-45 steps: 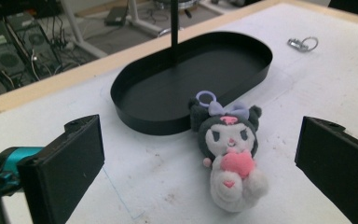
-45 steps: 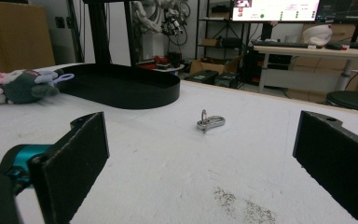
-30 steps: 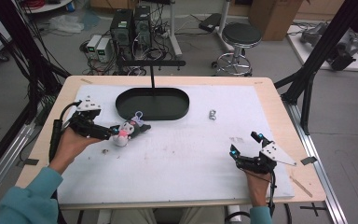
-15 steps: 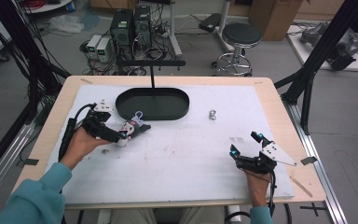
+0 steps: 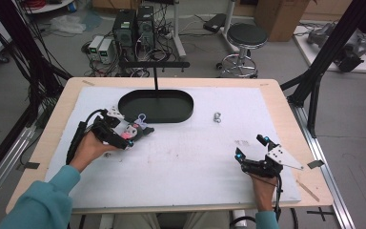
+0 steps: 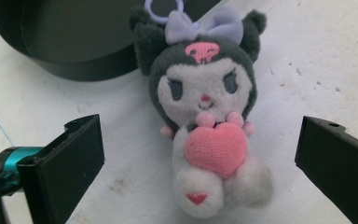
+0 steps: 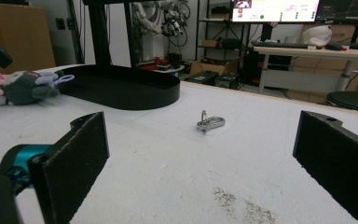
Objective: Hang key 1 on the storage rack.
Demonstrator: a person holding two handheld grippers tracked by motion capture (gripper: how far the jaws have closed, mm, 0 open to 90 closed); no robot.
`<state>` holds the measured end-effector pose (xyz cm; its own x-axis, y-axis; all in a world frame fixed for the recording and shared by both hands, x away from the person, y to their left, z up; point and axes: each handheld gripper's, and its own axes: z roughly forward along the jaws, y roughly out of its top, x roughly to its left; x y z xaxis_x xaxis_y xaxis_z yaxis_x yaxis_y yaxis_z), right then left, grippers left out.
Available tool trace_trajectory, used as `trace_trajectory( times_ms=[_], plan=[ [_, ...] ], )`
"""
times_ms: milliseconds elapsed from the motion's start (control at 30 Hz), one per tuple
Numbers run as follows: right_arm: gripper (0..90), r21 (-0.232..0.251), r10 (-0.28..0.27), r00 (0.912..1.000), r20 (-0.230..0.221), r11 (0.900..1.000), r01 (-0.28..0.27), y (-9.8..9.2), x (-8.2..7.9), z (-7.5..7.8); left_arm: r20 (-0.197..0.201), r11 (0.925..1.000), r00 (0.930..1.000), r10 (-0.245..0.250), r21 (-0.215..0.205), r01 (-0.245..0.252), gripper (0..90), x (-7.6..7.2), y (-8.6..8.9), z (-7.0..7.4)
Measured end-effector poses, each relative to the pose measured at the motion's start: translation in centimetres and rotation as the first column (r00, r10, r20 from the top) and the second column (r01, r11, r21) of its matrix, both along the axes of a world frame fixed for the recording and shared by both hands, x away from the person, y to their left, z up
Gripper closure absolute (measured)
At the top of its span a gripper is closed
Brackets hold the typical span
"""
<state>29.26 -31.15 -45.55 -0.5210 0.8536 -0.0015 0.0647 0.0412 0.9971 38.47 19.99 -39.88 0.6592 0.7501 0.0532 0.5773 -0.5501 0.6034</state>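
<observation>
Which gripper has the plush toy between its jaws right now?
The left gripper. Its open jaws flank the plush toy lying beside the black tray. The right gripper is also open, over bare mat, facing the small metal ring.

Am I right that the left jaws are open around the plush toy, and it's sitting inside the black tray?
Not inside. The left gripper view shows the plush toy lying on the white table cover beside the black tray, with the left gripper open around it.

Grey floor, black stool point(image 5: 247, 36), computer towers point(image 5: 134, 26) behind table.
</observation>
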Motion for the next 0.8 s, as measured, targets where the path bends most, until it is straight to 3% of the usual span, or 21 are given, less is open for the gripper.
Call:
trace_trajectory(
  times_ms=[100, 433, 633, 800],
  plan=[
    [2.7, 0.001, 0.001, 1.0000, 0.003, 1.000, -0.001, 0.0, 0.0, 0.0, -0.028, 0.9997, 0.9996, 0.003, 0.024, -0.002, 1.7, 0.1, -0.2, -0.4],
    [2.7, 0.002, 0.003, 1.0000, 0.001, 1.000, -0.003, -0.1, 0.0, 0.0, -0.054, 0.9981, 0.9984, 0.021, 0.059, -0.017, 1.9, 0.2, -0.6, -1.0],
    [2.7, -0.001, 0.000, 1.0000, 0.009, 1.000, 0.000, -0.1, 0.1, 0.0, -0.069, 0.9990, 0.9976, 0.009, 0.044, -0.006, 14.0, 0.2, -0.6, -1.0],
    [2.7, 0.000, 0.000, 1.0000, 0.009, 1.000, 0.000, -0.1, 0.1, 0.0, -0.100, 0.9979, 0.9949, 0.011, 0.064, -0.005, 20.2, 0.3, -0.7, -1.3]
  ],
)
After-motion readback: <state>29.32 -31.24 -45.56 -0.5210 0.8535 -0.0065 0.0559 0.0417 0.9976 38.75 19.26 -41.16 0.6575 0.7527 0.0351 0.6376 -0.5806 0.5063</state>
